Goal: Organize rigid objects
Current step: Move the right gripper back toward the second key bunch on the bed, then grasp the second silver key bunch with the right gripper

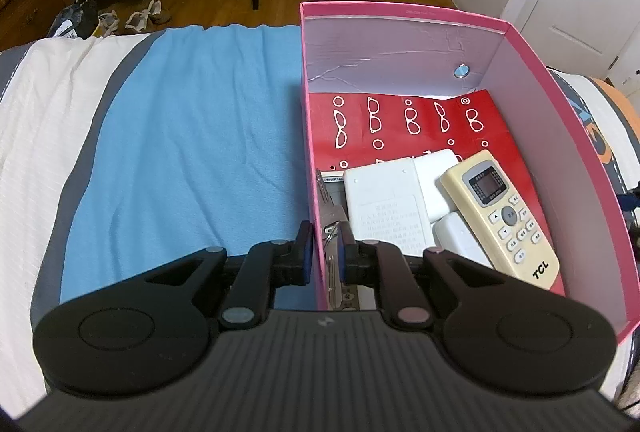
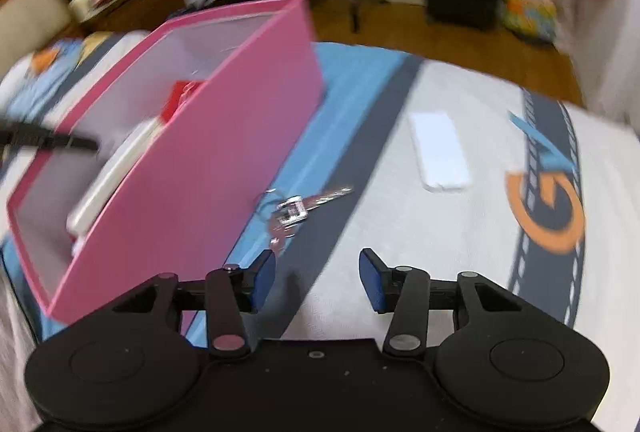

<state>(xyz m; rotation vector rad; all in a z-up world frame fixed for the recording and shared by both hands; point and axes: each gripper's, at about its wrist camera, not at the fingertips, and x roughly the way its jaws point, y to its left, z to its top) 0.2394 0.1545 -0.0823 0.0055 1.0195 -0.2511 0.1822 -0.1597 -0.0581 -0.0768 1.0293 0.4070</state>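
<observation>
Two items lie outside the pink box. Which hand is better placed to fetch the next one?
Right. The right gripper is open and empty just short of the keys, with the white case beyond. The left gripper is clamped on the pink box wall.

The bed (image 2: 400,232) carries a blue cloth (image 1: 180,152), pink box (image 2: 200,172), keys (image 2: 296,212) and white slab (image 2: 440,152).

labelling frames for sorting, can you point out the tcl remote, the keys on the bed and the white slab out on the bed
tcl remote (image 1: 505,214): left wrist view, on its button face.
keys (image 2: 294,212): right wrist view, on the shiny metal bunch.
white slab (image 2: 440,152): right wrist view, on its flat top.
</observation>
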